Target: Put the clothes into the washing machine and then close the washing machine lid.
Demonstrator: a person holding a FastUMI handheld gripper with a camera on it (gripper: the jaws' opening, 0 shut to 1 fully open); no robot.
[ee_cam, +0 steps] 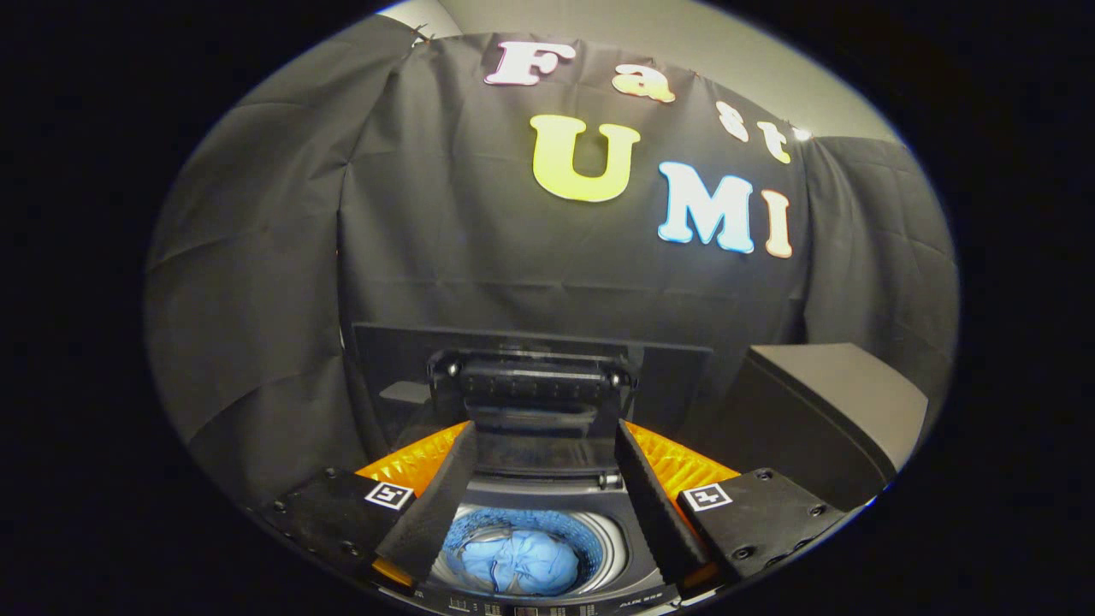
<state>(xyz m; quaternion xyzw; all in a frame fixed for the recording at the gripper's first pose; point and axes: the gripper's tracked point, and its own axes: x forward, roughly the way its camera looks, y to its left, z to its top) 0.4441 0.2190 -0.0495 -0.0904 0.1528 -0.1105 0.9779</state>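
The black cloth wall [257, 282] of the booth is hanging across the whole background, creased in wide folds, with a strip of pale wall [770, 60] showing above it. Below it, the washing machine [547, 599] is sitting directly under the gripper, its top opening facing up and a row of small controls running along its near edge. Its lid [676, 376] is standing raised and folded back at the far side of the opening, a dark glossy panel leaning against the cloth. To the right of the machine, a dark boxy object [821, 411] with a sloping top is resting near the wall; what it is cannot be told. The gripper [543, 505] is hovering above the drum, its two fingers [440, 505] spreading wide apart and gripping nothing, with the opening showing in the gap between them. Each finger mount is carrying a small square marker [389, 494]. Down inside the perforated drum [599, 541], the clothes [519, 563] are lying as a crumpled light blue bundle, between and below the fingertips and touching neither of them.
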